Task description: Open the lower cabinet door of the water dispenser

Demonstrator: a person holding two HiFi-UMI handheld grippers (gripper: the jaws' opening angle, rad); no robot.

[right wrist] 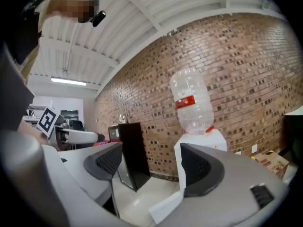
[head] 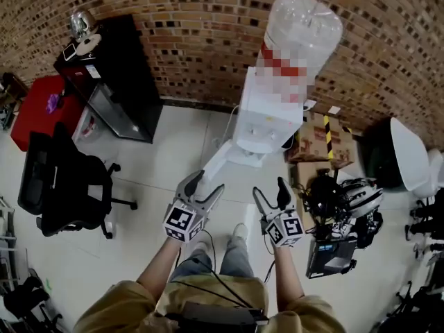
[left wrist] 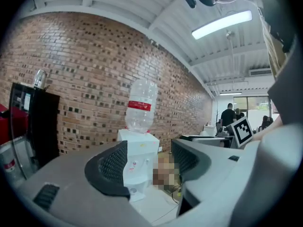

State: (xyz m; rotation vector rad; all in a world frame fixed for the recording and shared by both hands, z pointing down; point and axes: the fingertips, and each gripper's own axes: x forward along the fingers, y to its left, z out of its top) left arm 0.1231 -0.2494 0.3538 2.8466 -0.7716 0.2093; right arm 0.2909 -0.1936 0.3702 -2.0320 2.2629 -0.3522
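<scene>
The white water dispenser (head: 267,113) stands against the brick wall with a clear bottle (head: 302,30) upside down on top. Its lower cabinet door (head: 216,164) stands swung out to the left, toward me. Both grippers hang in the air in front of the dispenser, apart from it. My left gripper (head: 207,185) is open with nothing between its fingers; in the left gripper view (left wrist: 149,167) the dispenser (left wrist: 139,167) shows through the gap. My right gripper (head: 269,190) is open and empty too; the right gripper view (right wrist: 149,167) shows the door's white edge (right wrist: 166,206) low between the jaws.
A black cabinet (head: 118,75) stands at the left against the wall, with a red unit (head: 38,106) and a black office chair (head: 62,186) nearer. Right of the dispenser are a cardboard box (head: 322,141), a heap of black gear (head: 340,210) and a white tub (head: 409,151).
</scene>
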